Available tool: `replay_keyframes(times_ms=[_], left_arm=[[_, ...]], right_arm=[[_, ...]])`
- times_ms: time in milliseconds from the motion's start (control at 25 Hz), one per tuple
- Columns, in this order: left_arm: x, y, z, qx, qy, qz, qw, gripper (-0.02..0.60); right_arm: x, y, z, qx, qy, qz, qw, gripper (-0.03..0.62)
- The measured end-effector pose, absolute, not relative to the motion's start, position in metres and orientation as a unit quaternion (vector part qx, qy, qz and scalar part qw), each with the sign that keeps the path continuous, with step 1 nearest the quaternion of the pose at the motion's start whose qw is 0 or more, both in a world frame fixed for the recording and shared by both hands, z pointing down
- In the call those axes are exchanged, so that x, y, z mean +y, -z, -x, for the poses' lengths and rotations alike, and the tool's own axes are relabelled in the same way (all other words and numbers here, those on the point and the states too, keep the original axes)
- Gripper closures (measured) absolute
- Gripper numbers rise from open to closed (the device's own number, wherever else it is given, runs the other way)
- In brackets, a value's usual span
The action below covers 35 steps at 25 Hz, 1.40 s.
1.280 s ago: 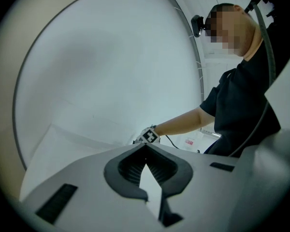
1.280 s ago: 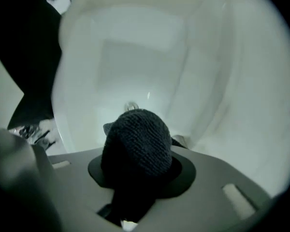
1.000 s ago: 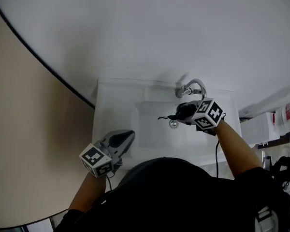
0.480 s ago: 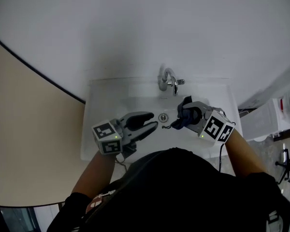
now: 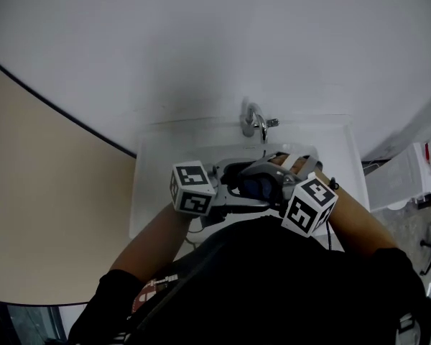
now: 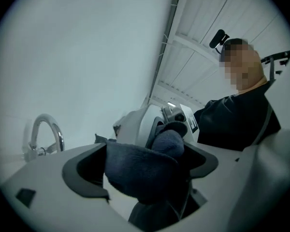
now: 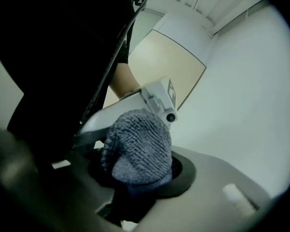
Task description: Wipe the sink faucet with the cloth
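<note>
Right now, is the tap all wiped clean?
Whether any wiping is done doesn't show on the faucet. In hand: the right gripper is shut on the cloth over the sink, short of the faucet. The left gripper has just been opening its jaws; they stand wide around the cloth, not pressing it. To do: bring the cloth to the faucet and rub.

This looks like a washroom or utility corner. A white basin [image 5: 146, 192] is fixed against a plain white wall [image 5: 201, 42], with a curved chrome faucet [image 5: 256, 123] at the basin's twelve o'clock. A beige panel [image 5: 43, 192] lies at its nine o'clock. The left gripper view shows a white slatted ceiling [image 6: 208, 47] overhead.
</note>
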<state>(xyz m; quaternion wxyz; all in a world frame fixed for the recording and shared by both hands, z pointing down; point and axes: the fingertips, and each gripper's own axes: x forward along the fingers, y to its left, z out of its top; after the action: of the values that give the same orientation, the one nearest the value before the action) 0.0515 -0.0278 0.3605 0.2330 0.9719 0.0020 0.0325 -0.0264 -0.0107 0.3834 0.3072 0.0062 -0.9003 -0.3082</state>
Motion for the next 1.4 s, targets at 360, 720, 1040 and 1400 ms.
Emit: replay_keyframes(times_ms=[360, 720, 1040, 1400], left_arm=[[-0.025, -0.342, -0.041, 0.074, 0.068, -0.928, 0.358, 0.263], [-0.029, -0.348, -0.031, 0.079, 0.103, -0.915, 0.382, 0.363], [-0.044, -0.370, -0.008, 0.027, 0.107, -0.902, 0.418, 0.368], [-0.049, -0.363, -0.003, 0.024, 0.134, -0.886, 0.443, 0.368]], right_arm=[[-0.009, -0.363, 0.046, -0.916, 0.310, -0.004, 0.255, 0.453], [-0.013, -0.365, 0.028, -0.909, 0.309, -0.032, 0.277, 0.353], [-0.018, -0.353, 0.006, -0.930, 0.280, -0.073, 0.226, 0.378], [-0.017, -0.354, 0.017, -0.943, 0.254, -0.053, 0.207, 0.494]])
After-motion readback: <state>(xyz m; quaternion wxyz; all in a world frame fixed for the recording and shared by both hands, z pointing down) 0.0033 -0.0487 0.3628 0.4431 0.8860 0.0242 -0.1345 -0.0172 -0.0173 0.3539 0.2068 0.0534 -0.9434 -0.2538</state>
